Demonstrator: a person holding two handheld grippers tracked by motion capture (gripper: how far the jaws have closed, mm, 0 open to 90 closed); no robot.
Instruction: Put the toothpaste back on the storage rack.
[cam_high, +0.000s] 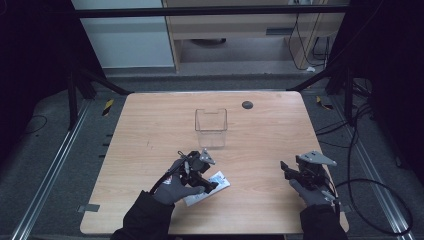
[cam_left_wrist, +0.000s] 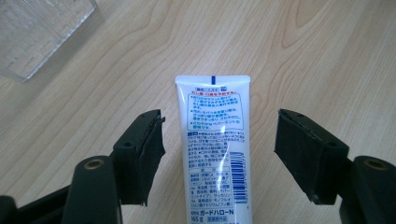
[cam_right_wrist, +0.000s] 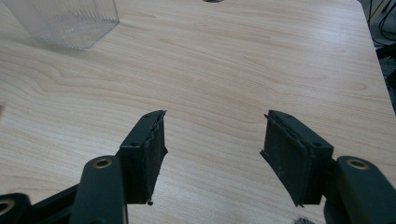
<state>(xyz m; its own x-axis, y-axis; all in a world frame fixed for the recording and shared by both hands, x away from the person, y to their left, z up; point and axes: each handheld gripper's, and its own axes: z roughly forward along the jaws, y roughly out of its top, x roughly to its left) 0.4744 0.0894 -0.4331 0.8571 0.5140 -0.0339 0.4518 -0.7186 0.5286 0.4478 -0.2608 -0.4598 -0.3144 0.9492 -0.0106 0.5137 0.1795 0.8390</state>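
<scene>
White tube (cam_left_wrist: 215, 154) lying flat on table (cam_left_wrist: 303, 51), sitting between spread pads of left gripper (cam_left_wrist: 219, 154), untouched; right gripper (cam_right_wrist: 212, 156) hovering apart, jaws gaping, gripping nothing.

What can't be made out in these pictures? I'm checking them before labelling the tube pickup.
- Tube: its cap end is cut off by the bottom edge of the left gripper view; in the high view the left hand-held gripper and its hand cover much of it.
- Tube print: too small to read in the high view.
- Clear box: its top is cut off in both gripper views.
</scene>
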